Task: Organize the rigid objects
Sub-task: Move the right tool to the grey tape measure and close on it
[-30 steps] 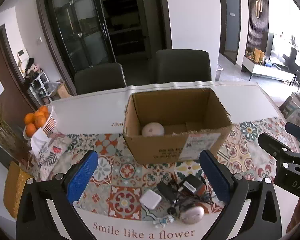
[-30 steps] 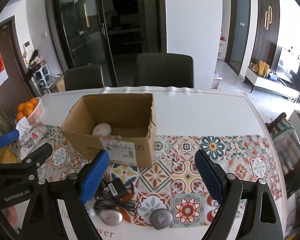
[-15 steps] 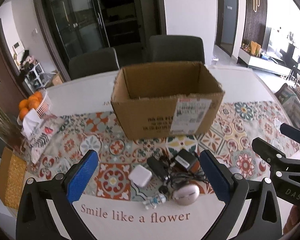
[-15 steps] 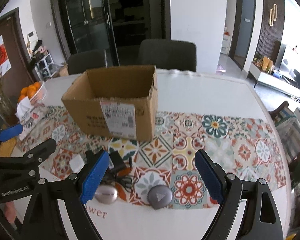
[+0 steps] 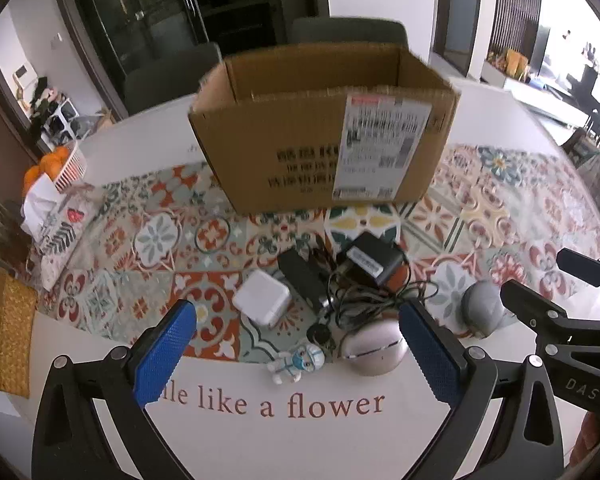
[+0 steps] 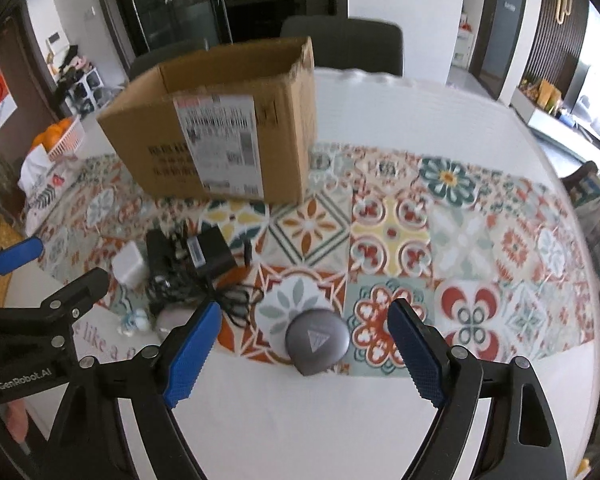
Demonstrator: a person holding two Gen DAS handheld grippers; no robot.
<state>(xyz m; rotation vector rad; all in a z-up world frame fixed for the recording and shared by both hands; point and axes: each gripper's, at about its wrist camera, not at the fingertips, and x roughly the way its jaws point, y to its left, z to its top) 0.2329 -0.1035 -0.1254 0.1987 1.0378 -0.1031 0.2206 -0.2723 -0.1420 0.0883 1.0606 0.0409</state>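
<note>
An open cardboard box [image 5: 324, 136] [image 6: 220, 136] stands at the back of the patterned table mat. In front of it lie a white square charger [image 5: 262, 297] [image 6: 128, 266], a long black block [image 5: 303, 283], a black power adapter [image 5: 374, 257] [image 6: 208, 254] with tangled cable, a small astronaut figure [image 5: 298, 363], a pinkish oval case [image 5: 374, 350] and a grey rounded device [image 6: 317, 338] [image 5: 482, 312]. My left gripper [image 5: 296, 356] is open, low over the figure and the case. My right gripper [image 6: 305, 354] has its jaws closing; the grey device sits between them, untouched.
A basket of oranges [image 5: 56, 162] and a printed tissue pouch [image 5: 54, 216] sit at the table's left, with a woven yellow mat [image 5: 8, 336] at the edge. Dark chairs [image 6: 342, 42] stand behind the table. The near table strip [image 5: 284, 432] is white with lettering.
Both grippers have come down toward the table and tilted up, so the objects look larger and closer and the box's inside is out of sight. The right jaws have narrowed slightly.
</note>
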